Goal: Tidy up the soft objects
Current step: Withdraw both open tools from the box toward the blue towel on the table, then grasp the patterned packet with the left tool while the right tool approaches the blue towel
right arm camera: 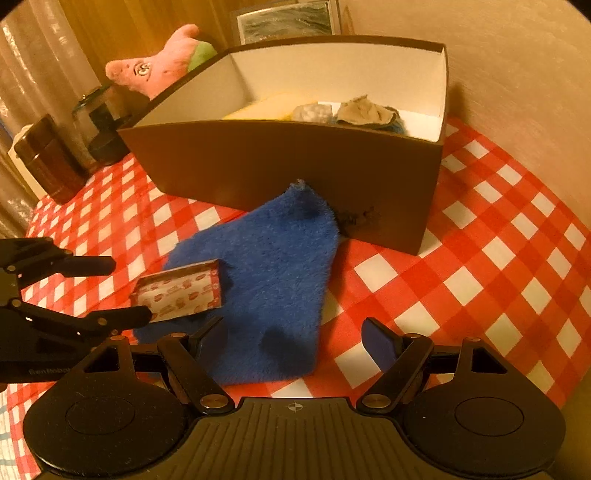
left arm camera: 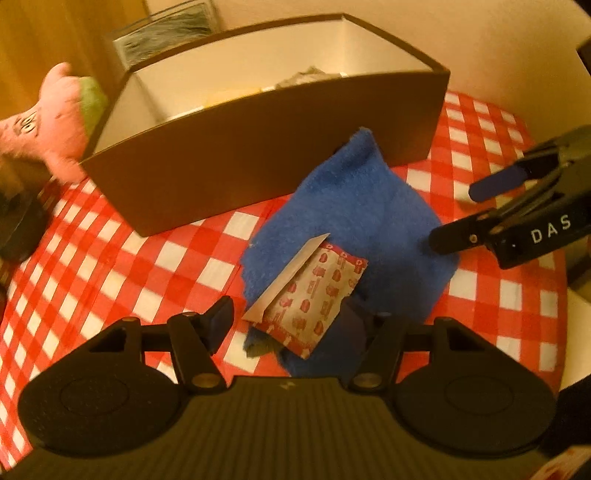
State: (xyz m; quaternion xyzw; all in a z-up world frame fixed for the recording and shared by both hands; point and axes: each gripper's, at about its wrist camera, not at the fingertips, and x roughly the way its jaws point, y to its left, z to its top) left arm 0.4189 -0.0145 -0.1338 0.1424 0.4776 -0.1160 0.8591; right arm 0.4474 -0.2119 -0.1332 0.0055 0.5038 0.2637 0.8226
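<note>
A fluffy blue cloth (left arm camera: 354,225) (right arm camera: 266,266) lies on the red checked tablecloth in front of a brown box (left arm camera: 266,155) (right arm camera: 295,173). A red-patterned tissue packet (left arm camera: 314,295) (right arm camera: 179,291) lies on the cloth. My left gripper (left arm camera: 288,321) is open with its fingers on either side of the packet; it also shows in the right wrist view (right arm camera: 125,291). My right gripper (right arm camera: 291,336) is open over the cloth's near edge; it also shows in the left wrist view (left arm camera: 454,214). Inside the box lie a yellow sponge (right arm camera: 266,109), a whitish wad (right arm camera: 314,112) and a beige cloth (right arm camera: 364,110).
A pink plush toy (left arm camera: 48,118) (right arm camera: 159,68) sits behind the box's left end. A glass jar (right arm camera: 99,122) and a dark brown canister (right arm camera: 48,158) stand at the table's left. A framed picture (right arm camera: 288,18) leans on the back wall. The table edge (left arm camera: 569,314) is at right.
</note>
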